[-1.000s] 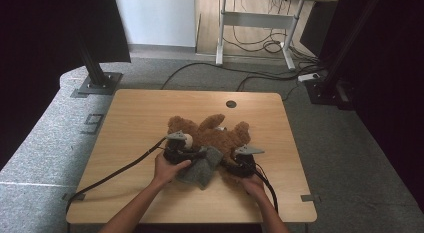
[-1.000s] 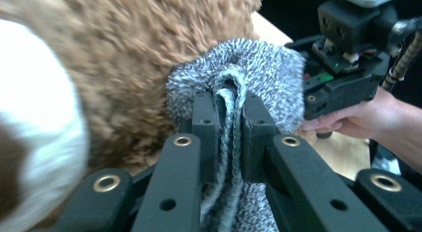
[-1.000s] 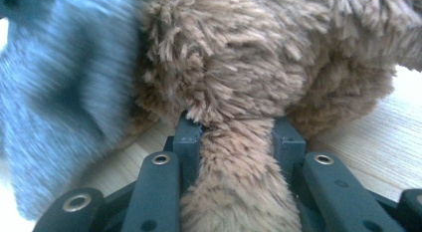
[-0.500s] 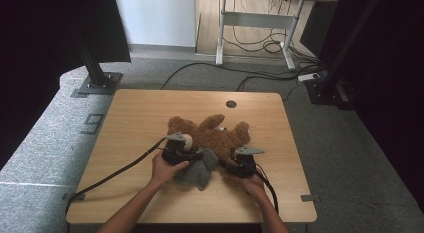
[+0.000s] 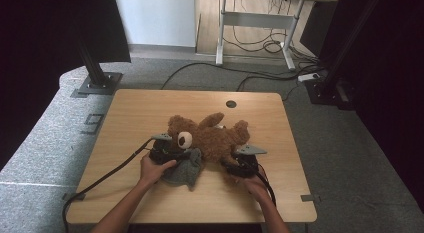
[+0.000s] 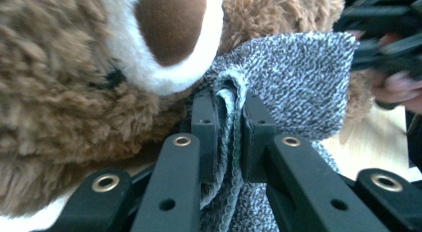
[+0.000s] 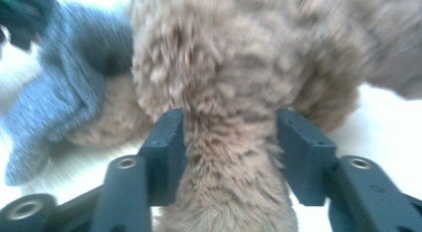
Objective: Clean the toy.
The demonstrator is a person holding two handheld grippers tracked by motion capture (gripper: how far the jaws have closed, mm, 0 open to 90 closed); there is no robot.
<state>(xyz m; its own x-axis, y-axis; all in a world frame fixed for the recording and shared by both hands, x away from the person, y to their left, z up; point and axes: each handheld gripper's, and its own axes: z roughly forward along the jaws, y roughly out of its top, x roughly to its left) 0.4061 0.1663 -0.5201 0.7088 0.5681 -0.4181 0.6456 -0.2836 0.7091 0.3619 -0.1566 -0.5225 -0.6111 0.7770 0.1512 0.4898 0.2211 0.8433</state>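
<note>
left gripper (image 6: 230, 125): jaws pinching narrow on a fold of the grey knit garment (image 6: 298, 77), fabric sitting right btwn the pads, bear's muzzle just left of them

right gripper (image 7: 230, 142): jaws have just been opening, now standing fairly wide w/ a furry limb of the teddy bear (image 7: 234, 92) btwn them; the fur is brushing the left pad but I'm not seeing a real squeeze

bear: lying on its back mid-table (image 5: 210, 138), knit bunched at its side next to the left jaws (image 5: 182, 168)

risk 1: prob the limb is slipping out of the right jaws since they're loosening, so the bear could be dragging along when the left pulls the knit

risk 2: only a thin fold is being pinched, it could be popping free or stretching if tugged hard

surface: light wooden table (image 5: 150, 108), smooth, w/ a round cable hole (image 5: 230, 103) well beyond the jaws

room: grey carpet, black stands at both sides, a desk frame w/ loose cables at the back
</note>
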